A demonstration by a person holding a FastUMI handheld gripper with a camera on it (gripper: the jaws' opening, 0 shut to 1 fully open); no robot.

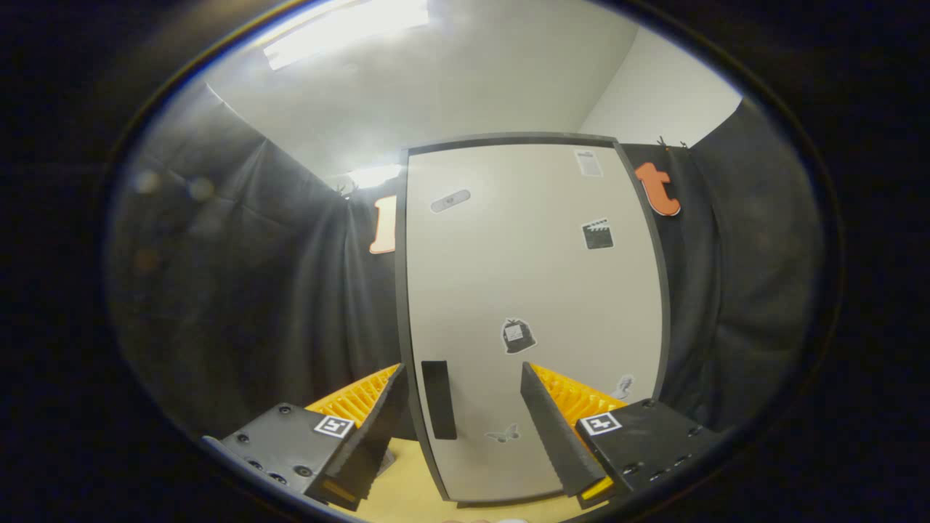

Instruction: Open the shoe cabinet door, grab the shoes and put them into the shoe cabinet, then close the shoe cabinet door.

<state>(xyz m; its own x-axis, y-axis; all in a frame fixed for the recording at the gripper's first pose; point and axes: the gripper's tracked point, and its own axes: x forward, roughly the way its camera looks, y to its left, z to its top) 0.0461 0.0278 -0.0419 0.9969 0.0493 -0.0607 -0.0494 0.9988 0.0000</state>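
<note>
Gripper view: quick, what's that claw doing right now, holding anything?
Gripper: open, holding nothing; its fingers straddle the cabinet door's handle edge near the black handle.

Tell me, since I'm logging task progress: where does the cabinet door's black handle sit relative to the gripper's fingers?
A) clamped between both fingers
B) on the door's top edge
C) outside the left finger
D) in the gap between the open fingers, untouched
D: the black handle on the shut cabinet door lies ahead in the gap of the open gripper, nearer the left finger, neither finger touching it.

Black cloth (240, 290) hangs as the booth's wall at nine and three o'clock. A white ceiling (472, 73) spans twelve, its bright light strip (341, 29) toward eleven. Pale wooden floor (407, 487) lies at six.
</note>
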